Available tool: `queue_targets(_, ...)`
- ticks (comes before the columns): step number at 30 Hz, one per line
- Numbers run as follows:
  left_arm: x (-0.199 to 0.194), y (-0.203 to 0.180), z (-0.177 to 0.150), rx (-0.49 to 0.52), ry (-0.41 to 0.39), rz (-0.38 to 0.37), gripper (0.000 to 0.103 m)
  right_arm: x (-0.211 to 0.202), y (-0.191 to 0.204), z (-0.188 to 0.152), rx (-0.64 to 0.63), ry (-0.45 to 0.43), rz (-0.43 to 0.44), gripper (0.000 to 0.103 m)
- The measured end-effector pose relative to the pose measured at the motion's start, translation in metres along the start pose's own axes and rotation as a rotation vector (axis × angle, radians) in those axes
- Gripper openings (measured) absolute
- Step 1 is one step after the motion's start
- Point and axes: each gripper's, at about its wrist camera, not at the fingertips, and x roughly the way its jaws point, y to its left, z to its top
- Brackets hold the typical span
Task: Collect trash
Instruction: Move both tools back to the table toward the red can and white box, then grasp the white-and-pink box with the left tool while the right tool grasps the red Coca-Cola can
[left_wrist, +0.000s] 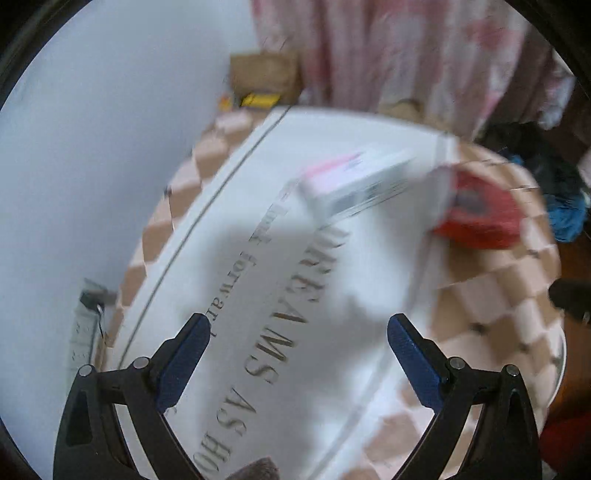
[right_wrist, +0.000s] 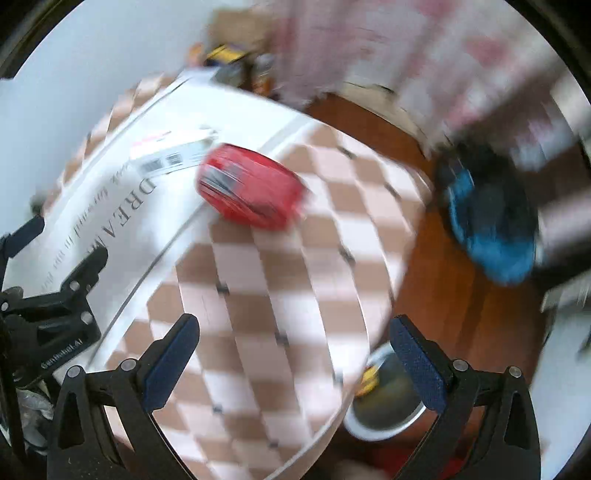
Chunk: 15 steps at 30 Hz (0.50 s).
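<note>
A white and pink flat box (left_wrist: 354, 182) with barcodes lies on the white lettered mat (left_wrist: 258, 266) of the checkered table. A red crumpled wrapper (left_wrist: 480, 210) lies to its right. My left gripper (left_wrist: 297, 343) is open and empty above the mat, short of the box. In the right wrist view the box (right_wrist: 173, 153) and the red wrapper (right_wrist: 251, 186) lie ahead to the left. My right gripper (right_wrist: 295, 345) is open and empty over the checkered cloth (right_wrist: 280, 266). A white-rimmed bin (right_wrist: 388, 402) stands on the floor below the table edge. Both views are motion-blurred.
A brown cardboard box (left_wrist: 264, 75) and a yellow item (left_wrist: 258, 99) stand beyond the table's far end by the wall. A pink curtain (left_wrist: 406, 48) hangs behind. Blue and dark clothes (right_wrist: 487, 229) lie on the wooden floor at right. The left gripper's body (right_wrist: 55, 295) shows at the right view's left edge.
</note>
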Motion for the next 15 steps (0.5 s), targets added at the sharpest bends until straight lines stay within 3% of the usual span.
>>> queue_targets(4, 0.034, 0.017, 0.005, -0.016, 0.042, -0.004, 0.098, 0.037, 0.031, 0.057, -0.255, 0.039, -0.109, 0.103)
queue_targets(8, 0.053, 0.027, 0.013, -0.030, 0.060, -0.017, 0.098, 0.067, 0.041, 0.085, -0.358, 0.105, -0.099, 0.103)
queue_targets(11, 0.056, 0.031, 0.015, -0.030, 0.062, -0.024, 0.098, 0.091, 0.045, 0.097, -0.397, 0.167, -0.070, 0.103)
queue_targets(15, 0.044, 0.030, 0.018, 0.006, 0.033, -0.017, 0.098, 0.114, 0.039, 0.104, -0.350, 0.230, -0.008, 0.102)
